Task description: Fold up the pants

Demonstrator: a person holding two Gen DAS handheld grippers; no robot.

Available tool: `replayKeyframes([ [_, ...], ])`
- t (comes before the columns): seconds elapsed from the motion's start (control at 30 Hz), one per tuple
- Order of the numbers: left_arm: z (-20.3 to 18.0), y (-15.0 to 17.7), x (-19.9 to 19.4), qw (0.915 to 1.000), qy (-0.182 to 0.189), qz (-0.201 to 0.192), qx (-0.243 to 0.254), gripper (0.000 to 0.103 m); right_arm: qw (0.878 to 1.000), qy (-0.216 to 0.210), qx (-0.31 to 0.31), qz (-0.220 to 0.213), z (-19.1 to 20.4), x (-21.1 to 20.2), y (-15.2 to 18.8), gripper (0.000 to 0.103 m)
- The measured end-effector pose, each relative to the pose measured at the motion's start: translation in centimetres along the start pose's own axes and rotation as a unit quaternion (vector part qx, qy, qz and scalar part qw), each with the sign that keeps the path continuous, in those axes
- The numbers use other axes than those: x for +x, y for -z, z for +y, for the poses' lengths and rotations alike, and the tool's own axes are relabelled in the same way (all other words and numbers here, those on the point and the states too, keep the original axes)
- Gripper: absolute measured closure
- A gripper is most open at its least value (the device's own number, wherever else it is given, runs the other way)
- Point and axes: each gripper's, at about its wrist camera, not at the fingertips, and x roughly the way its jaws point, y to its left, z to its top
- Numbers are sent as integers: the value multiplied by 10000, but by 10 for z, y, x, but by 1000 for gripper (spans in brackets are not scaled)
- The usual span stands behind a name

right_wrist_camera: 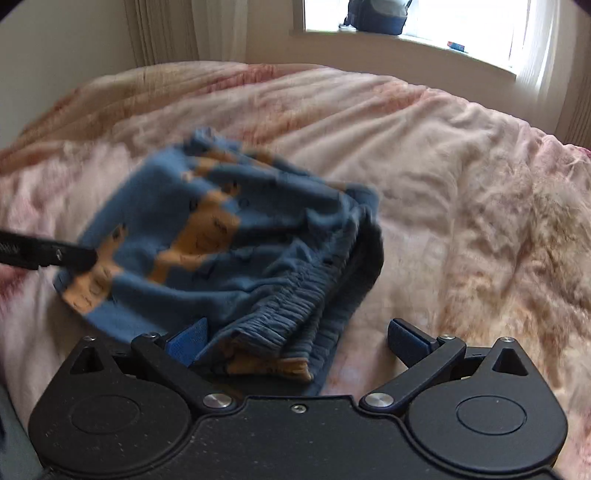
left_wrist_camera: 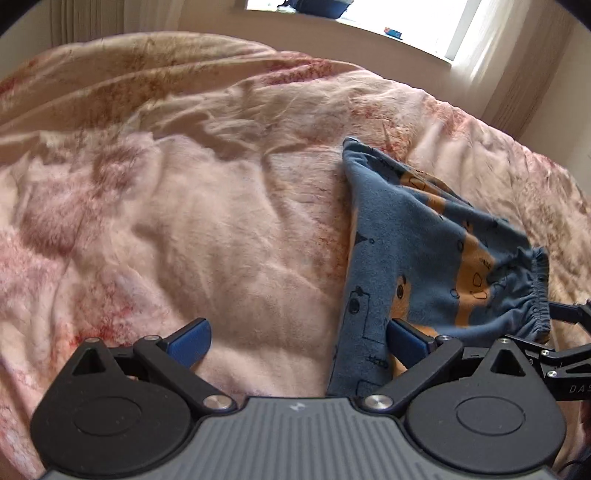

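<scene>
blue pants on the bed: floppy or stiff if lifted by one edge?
Likely floppy: the pants lie rumpled in soft folds on the blanket. The gathered waistband looks bulkier, so probably easier to pinch. Thin knit, likely light.

A bedroom in a home. Shown by a wide bed (right_wrist_camera: 461,177) spread with a rumpled pink floral duvet (left_wrist_camera: 207,221), pale plain walls (right_wrist_camera: 66,40), and long pleated curtains (right_wrist_camera: 162,29) hanging at the corner. Behind the bed, a bright window (right_wrist_camera: 443,18) above a deep sill (right_wrist_camera: 399,44), with a dark bag (right_wrist_camera: 376,16) and a small blue box (right_wrist_camera: 456,45) resting there.
</scene>
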Motion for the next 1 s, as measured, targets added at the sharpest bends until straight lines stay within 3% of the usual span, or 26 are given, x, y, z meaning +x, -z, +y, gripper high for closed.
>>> replayKeyframes([
  [0.07,-9,-2,-2,9997,-132,9,191,0,9999,38,-101,-127,4,-7,-1,1],
  [0.23,-19,-3,-9,9990,-59,-148,422,0,9974,-152,165,-690,-10,-27,-8,1],
  [0.4,-21,-10,-14,9971,454,-562,219,0,9922,-515,474,-1027,-34,-14,-25,1],
  [0.57,-23,-10,2,9968,564,-547,115,0,9781,-1102,1504,-928,-70,21,-31,2],
  [0.73,-28,-8,11,9972,409,-538,307,0,9640,-1358,2042,-1028,-86,27,-29,20],
  [0.9,-30,-7,10,9973,410,-509,331,0,9676,-1295,1929,-989,-83,27,-30,42],
  [1.0,-28,-8,9,9973,452,-506,283,0,9687,-1285,1895,-957,-78,30,-31,48],
])
